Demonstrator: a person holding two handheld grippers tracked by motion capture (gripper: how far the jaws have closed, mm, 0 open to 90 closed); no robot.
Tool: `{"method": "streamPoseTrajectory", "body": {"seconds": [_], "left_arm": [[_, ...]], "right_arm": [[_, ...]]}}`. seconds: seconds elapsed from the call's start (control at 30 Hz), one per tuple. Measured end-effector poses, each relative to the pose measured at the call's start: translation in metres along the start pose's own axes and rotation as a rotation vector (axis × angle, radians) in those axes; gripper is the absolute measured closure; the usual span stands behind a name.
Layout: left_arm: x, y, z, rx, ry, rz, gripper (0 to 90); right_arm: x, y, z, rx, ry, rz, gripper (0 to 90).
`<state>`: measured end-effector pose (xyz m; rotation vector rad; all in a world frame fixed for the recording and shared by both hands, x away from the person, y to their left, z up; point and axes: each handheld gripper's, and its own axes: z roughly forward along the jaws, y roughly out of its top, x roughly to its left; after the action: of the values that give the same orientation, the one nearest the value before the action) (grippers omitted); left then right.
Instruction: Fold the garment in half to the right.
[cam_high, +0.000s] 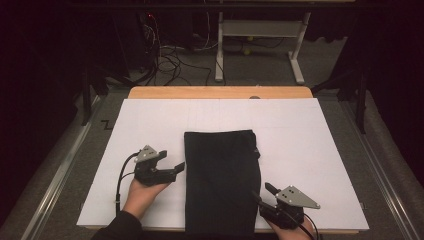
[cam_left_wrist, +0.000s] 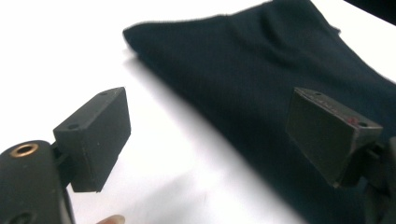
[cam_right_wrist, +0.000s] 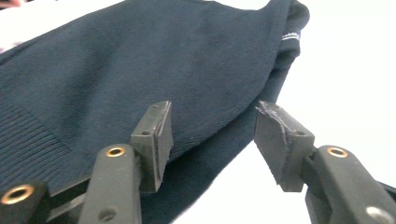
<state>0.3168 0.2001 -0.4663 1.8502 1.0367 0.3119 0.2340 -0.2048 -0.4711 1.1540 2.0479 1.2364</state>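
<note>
A dark navy knitted garment (cam_high: 222, 180), folded into a long rectangle, lies on the white table sheet (cam_high: 310, 140), reaching to its near edge. My left gripper (cam_high: 176, 167) hovers at the garment's left edge, held in a hand. Its jaws stand wide apart with nothing between them (cam_left_wrist: 210, 135), and the cloth (cam_left_wrist: 261, 70) lies just ahead. My right gripper (cam_high: 262, 192) is at the garment's lower right edge. In the right gripper view its jaws (cam_right_wrist: 212, 140) straddle the folded edge of the cloth (cam_right_wrist: 140, 60) with a gap, not pressing it. A small white label (cam_right_wrist: 292, 36) shows at a far corner.
The white sheet covers a wooden tabletop (cam_high: 220, 92) whose far edge shows. Bare white surface lies left, right and beyond the garment. On the floor behind are tangled cables (cam_high: 170, 60) and a white desk frame (cam_high: 260, 30). Metal rails (cam_high: 60, 170) run along both sides.
</note>
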Motion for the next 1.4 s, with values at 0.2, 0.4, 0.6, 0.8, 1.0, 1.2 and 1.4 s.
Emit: {"method": "streamPoseTrajectory", "body": {"seconds": [0.2, 0.4, 0.6, 0.8, 1.0, 1.2, 1.4], "left_arm": [[0.007, -0.025, -0.030, -0.008, 0.016, 0.014, 8.9], [0.017, -0.040, -0.042, -0.046, -0.006, -0.042, 3.1], [0.012, -0.038, -0.045, -0.072, 0.033, 0.005, 0.0], [0.004, -0.035, -0.050, -0.106, 0.051, 0.053, 0.0], [0.000, -0.032, -0.053, -0.119, 0.057, 0.073, 0.0], [0.000, -0.031, -0.054, -0.130, 0.050, 0.060, 0.0], [0.000, -0.029, -0.055, -0.128, 0.051, 0.073, 0.0]], "right_arm": [[-0.009, 0.002, 0.002, -0.018, -0.019, 0.005, 38.7], [-0.030, 0.009, 0.008, -0.050, -0.006, 0.003, 25.6], [-0.061, 0.015, 0.012, -0.065, -0.040, 0.036, 11.5], [-0.082, 0.014, -0.003, -0.124, -0.072, 0.064, 0.2], [-0.078, 0.015, -0.022, -0.183, -0.069, 0.041, 0.2], [-0.074, 0.013, -0.021, -0.176, -0.053, 0.030, 0.1], [-0.075, 0.010, -0.022, -0.168, -0.057, 0.036, 0.1]]}}
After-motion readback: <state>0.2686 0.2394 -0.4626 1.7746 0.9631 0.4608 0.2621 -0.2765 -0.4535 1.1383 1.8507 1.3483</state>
